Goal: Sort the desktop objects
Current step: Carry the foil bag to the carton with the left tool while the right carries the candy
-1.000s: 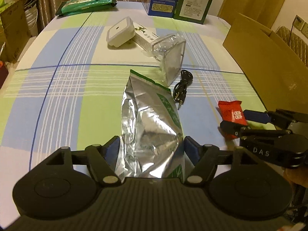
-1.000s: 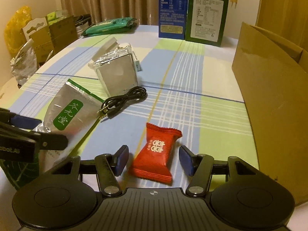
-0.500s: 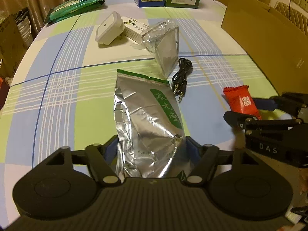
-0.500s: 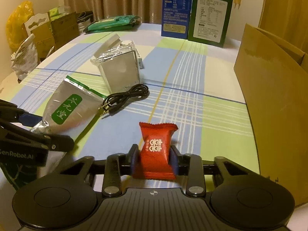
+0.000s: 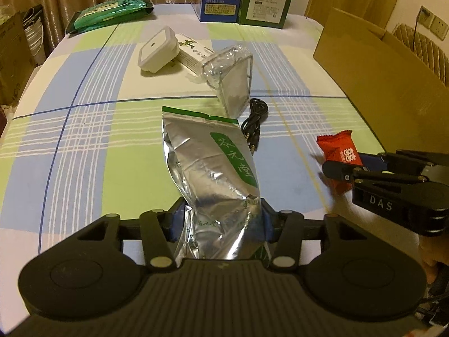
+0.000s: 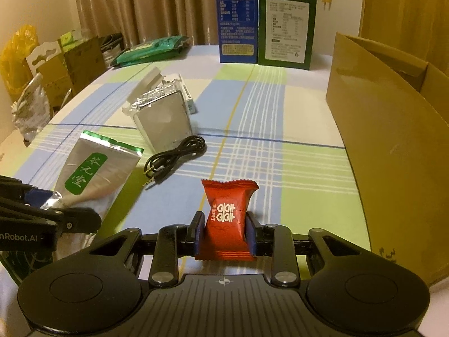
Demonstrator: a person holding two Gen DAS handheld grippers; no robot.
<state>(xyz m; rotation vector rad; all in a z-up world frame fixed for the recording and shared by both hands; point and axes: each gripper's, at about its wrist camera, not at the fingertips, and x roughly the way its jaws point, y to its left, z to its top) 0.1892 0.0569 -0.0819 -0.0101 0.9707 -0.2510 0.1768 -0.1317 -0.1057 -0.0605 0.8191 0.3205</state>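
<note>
Both pairs of fingers have just closed: left gripper (image 5: 221, 221) now pinches the silver tea pouch (image 5: 213, 174), right gripper (image 6: 224, 233) the red candy (image 6: 227, 219) between them

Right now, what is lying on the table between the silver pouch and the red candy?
The black audio cable lies between silver pouch and red candy, seen best in the right wrist view.
</note>
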